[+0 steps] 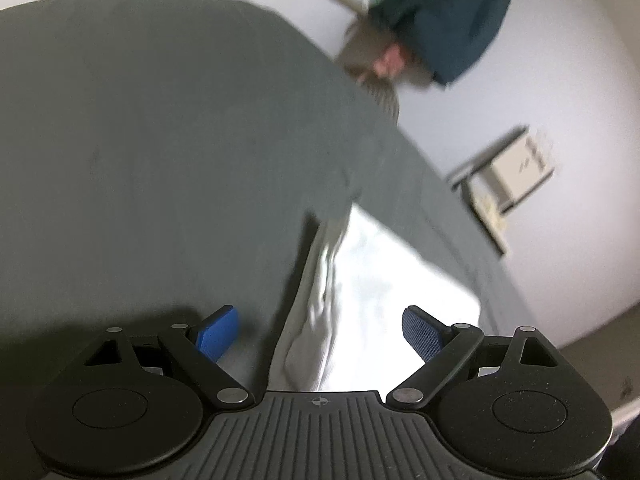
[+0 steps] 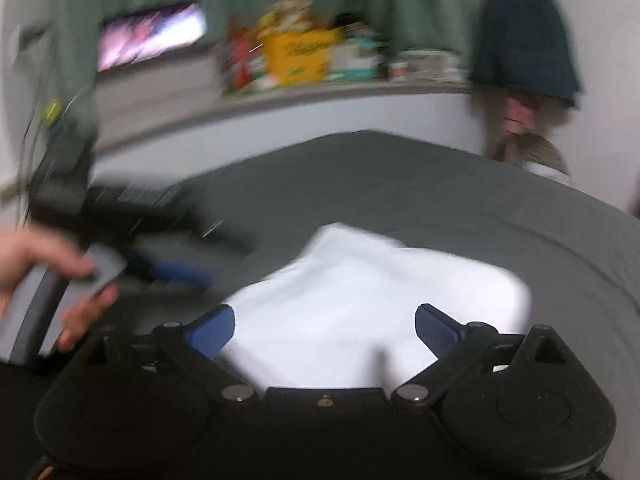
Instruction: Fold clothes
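Folded white cotton garment (image 2: 360, 300), lying at lower centre of frame on dark grey bed sheet (image 2: 400, 184); left tongs (image 1: 320, 332) and right tongs (image 2: 324, 328) both angled downward over it, blue pads wide apart, gripping nothing; person's hand (image 2: 36, 276) at left edge.

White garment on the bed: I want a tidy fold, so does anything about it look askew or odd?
Nothing looks damaged. The white garment lies bunched on the grey bedspread, its outline uneven and not squared. Both the left gripper and the right gripper are open and hold nothing. Blur hides finer creases.
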The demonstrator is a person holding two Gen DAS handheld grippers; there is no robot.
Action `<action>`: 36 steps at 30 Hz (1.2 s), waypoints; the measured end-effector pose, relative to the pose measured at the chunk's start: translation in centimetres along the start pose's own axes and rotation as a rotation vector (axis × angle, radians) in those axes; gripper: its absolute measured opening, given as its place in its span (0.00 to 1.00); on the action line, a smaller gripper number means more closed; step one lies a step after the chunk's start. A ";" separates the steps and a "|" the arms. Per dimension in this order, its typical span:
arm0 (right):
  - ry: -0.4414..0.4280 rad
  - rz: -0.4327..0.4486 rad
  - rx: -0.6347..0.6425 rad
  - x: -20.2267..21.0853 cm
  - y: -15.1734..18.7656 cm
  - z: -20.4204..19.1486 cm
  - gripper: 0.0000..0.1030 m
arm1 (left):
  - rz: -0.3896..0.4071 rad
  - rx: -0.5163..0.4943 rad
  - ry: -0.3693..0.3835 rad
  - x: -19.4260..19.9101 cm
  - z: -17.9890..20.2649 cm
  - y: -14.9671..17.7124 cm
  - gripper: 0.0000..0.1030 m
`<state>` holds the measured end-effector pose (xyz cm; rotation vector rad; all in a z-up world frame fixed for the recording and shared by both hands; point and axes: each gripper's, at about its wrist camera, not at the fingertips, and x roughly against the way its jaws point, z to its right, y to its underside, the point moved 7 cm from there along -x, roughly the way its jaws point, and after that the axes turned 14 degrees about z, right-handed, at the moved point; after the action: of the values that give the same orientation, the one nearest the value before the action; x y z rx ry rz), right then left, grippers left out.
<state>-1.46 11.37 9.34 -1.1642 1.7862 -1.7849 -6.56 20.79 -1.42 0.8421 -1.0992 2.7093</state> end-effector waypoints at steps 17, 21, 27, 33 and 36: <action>-0.052 -0.176 -0.714 -7.8 4.4 13.9 0.96 | -0.208 -0.002 0.035 -0.8 1.0 3.7 0.87; -0.080 -0.223 -0.754 -8.4 4.4 14.7 0.96 | -0.158 -0.021 0.017 -1.1 1.0 3.2 0.87; -0.172 -0.243 -0.796 -9.7 4.3 15.6 0.97 | -0.154 -0.107 -0.025 -1.1 1.7 3.3 0.67; -0.234 -0.279 -0.776 -10.1 4.6 14.9 0.71 | -0.150 -0.103 -0.021 -1.1 1.9 3.4 0.49; -0.230 -0.260 -0.738 -10.0 4.6 14.6 0.63 | -0.130 -0.146 -0.024 -1.1 2.5 3.4 0.39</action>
<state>14.01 8.72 0.05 -1.8542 2.2964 -1.0293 -5.45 16.71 -2.62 0.8914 -1.1862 2.4867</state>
